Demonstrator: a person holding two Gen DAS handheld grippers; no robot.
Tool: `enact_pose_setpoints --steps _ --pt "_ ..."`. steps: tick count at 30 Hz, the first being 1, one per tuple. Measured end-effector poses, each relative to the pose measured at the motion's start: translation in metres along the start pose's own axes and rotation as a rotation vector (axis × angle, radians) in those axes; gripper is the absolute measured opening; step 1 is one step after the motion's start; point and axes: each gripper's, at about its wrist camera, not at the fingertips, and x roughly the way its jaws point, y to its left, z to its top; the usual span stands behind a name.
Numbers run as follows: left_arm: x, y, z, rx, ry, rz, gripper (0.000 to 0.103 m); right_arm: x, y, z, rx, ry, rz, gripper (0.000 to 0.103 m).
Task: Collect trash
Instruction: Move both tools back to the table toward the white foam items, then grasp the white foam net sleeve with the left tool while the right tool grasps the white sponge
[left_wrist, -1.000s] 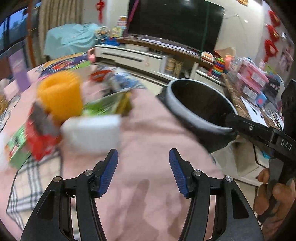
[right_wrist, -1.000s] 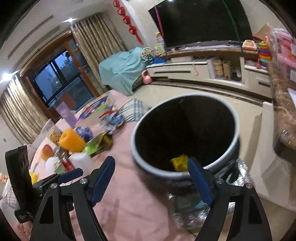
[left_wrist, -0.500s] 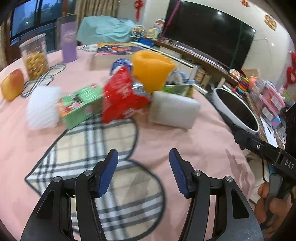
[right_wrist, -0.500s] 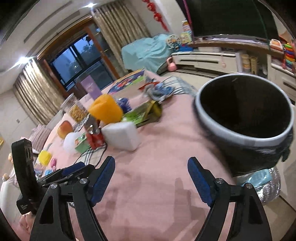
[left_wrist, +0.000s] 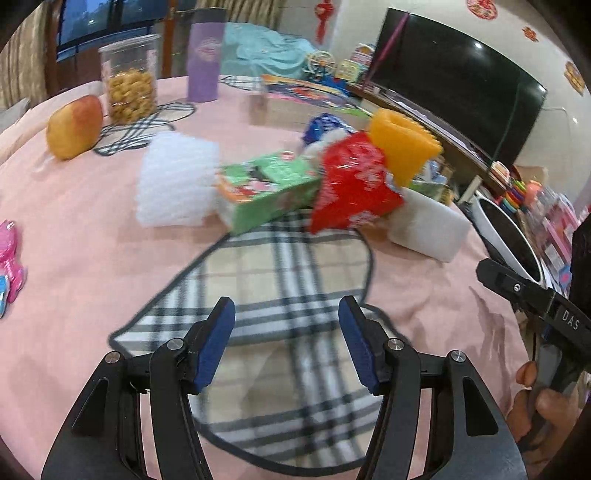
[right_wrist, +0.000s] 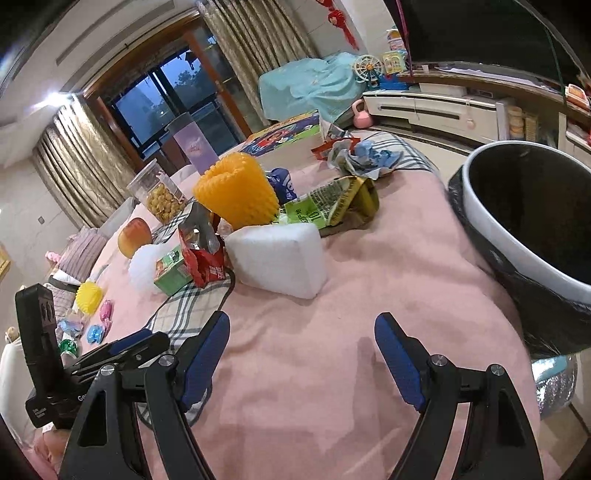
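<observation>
Trash heap (right_wrist: 258, 229), centre left of right wrist frame, on pink tablecloth (right_wrist: 332, 332): orange foam net (right_wrist: 236, 192), white foam block (right_wrist: 277, 258), red wrapper (left_wrist: 351, 188), green carton (left_wrist: 266, 188). Bin (right_wrist: 532, 221) at right edge. Left gripper (left_wrist: 286, 347) and right gripper (right_wrist: 301, 358): fingers parted, empty.

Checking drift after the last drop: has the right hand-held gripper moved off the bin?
Yes. The right hand-held gripper has swung from above the bin to over the pink tablecloth; the bin now sits at frame right.
</observation>
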Motion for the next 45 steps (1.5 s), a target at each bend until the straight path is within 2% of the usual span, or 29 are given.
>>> enact_pose_setpoints --steps 13,20,21,22,23,25,26,29,37,45 --pt "0.006 0.059 0.027 -0.119 -0.03 0.077 0.069 0.029 0.009 0.015 0.002 0.028 -0.009 0.083" --pt "0.015 0.077 0.045 -0.14 -0.068 0.061 0.068 0.044 0.01 0.028 0.024 0.034 -0.002 0.082" --pt "0.017 0.078 0.047 -0.14 -0.07 0.054 0.067 0.046 0.01 0.028 0.027 0.037 -0.004 0.082" --pt "0.018 0.078 0.049 -0.139 -0.073 0.042 0.051 0.048 0.01 0.029 0.03 0.04 -0.002 0.078" --pt "0.02 0.079 0.05 -0.138 -0.069 0.03 0.042 0.049 0.01 0.028 0.03 0.039 0.002 0.066" --pt "0.023 0.077 0.049 -0.129 -0.053 0.009 0.015 0.049 0.013 0.027 0.023 0.045 -0.001 0.052" --pt "0.023 0.077 0.048 -0.123 -0.052 0.004 0.012 0.048 0.014 0.025 0.019 0.046 -0.004 0.048" --pt "0.015 0.074 0.044 -0.113 -0.079 0.009 0.011 0.044 0.018 0.02 0.005 0.037 0.007 0.037" --pt "-0.009 0.061 0.023 -0.101 -0.107 0.003 0.01 0.022 0.025 0.012 -0.015 0.009 0.033 0.036" --pt "-0.028 0.028 0.009 -0.045 -0.108 -0.047 0.01 0.0 0.015 0.003 0.002 -0.017 0.03 0.036"
